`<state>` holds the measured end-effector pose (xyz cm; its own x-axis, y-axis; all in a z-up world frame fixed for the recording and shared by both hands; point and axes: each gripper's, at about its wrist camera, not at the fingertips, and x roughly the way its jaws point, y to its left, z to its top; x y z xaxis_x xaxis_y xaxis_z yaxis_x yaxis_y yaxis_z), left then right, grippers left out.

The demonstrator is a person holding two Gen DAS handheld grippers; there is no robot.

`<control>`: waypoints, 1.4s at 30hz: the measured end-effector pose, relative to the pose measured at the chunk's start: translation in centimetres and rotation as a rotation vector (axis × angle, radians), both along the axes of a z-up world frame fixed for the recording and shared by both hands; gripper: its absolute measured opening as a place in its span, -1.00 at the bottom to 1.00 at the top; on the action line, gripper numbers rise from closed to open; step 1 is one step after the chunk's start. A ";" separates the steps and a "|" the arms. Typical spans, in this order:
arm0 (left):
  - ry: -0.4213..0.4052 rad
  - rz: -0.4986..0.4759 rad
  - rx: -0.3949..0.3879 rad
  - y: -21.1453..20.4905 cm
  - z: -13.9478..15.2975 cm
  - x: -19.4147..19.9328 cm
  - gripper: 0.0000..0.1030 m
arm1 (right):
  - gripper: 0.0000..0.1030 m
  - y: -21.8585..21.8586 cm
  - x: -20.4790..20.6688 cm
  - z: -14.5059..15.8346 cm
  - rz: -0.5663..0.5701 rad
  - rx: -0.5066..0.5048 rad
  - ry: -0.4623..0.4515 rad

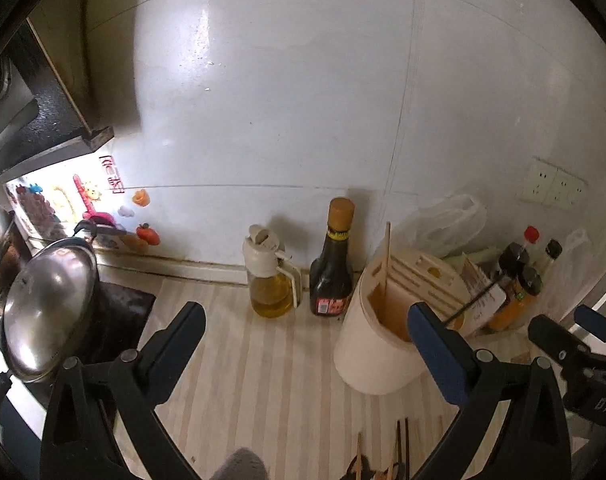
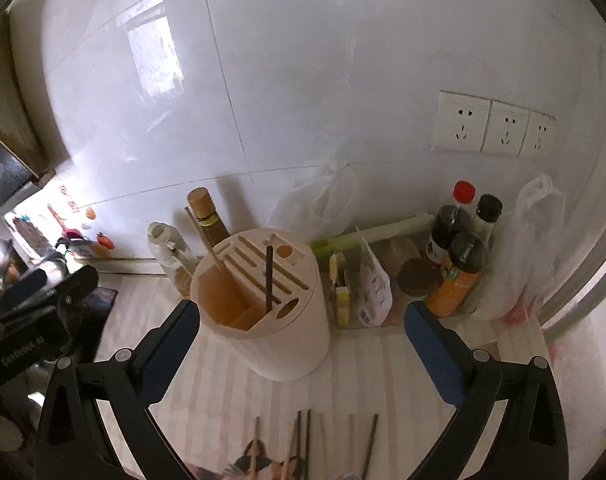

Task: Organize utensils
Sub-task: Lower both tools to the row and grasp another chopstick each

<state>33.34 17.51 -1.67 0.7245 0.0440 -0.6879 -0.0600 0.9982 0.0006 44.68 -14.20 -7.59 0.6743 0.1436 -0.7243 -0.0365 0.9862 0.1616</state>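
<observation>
Both claws are seen spread wide with nothing held between their blue-padded fingers. From the left wrist view, the left gripper point(image 1: 305, 320) is framed across the lower half of the picture, above a pale striped counter point(image 1: 243, 360). Right of centre, a round cream utensil holder point(image 1: 387, 320) is shown, with one light wooden chopstick point(image 1: 387, 256) standing upright in its open compartment. Behind it, against the white tiled wall point(image 1: 303, 100), a dark sauce bottle point(image 1: 333, 264) and a small oil jug point(image 1: 269, 276) are placed side by side. A steel pot lid point(image 1: 49, 304) is seen at the left edge, and part of the right gripper point(image 1: 579, 340) at the far right.

From the right wrist view, the right gripper point(image 2: 301, 322) is framed around the same utensil holder point(image 2: 263, 304), which sits just beyond the left fingertip. A dark chopstick point(image 2: 268, 280) is set upright in one of the slots on top, and a light chopstick point(image 2: 207, 240) leans toward the upper left out of the open compartment. Several loose chopsticks point(image 2: 307, 444) (light and dark mixed) are laid on the counter at the bottom edge. At the right, a cluster of condiment bottles point(image 2: 459, 256) is grouped below three wall sockets point(image 2: 493, 124). The left gripper point(image 2: 35, 304) is blurred at the left edge.
</observation>
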 end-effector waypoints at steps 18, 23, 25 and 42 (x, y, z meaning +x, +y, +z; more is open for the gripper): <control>0.503 -0.058 -0.008 -4.1 -18.3 -3.5 0.37 | 0.10 -8.8 -3.6 -18.1 -0.128 0.117 0.526; 0.633 -0.100 -0.031 -5.8 -23.4 -4.0 0.08 | -0.13 -9.9 -4.1 -23.9 -0.137 0.123 0.650; 0.663 -0.113 -0.030 -6.4 -24.9 -4.1 -0.04 | -0.20 -9.8 -4.1 -25.7 -0.134 0.122 0.683; 0.706 -0.126 0.018 -6.2 -27.6 -3.9 -0.91 | -0.88 -7.3 -5.4 -29.4 0.011 -0.071 0.801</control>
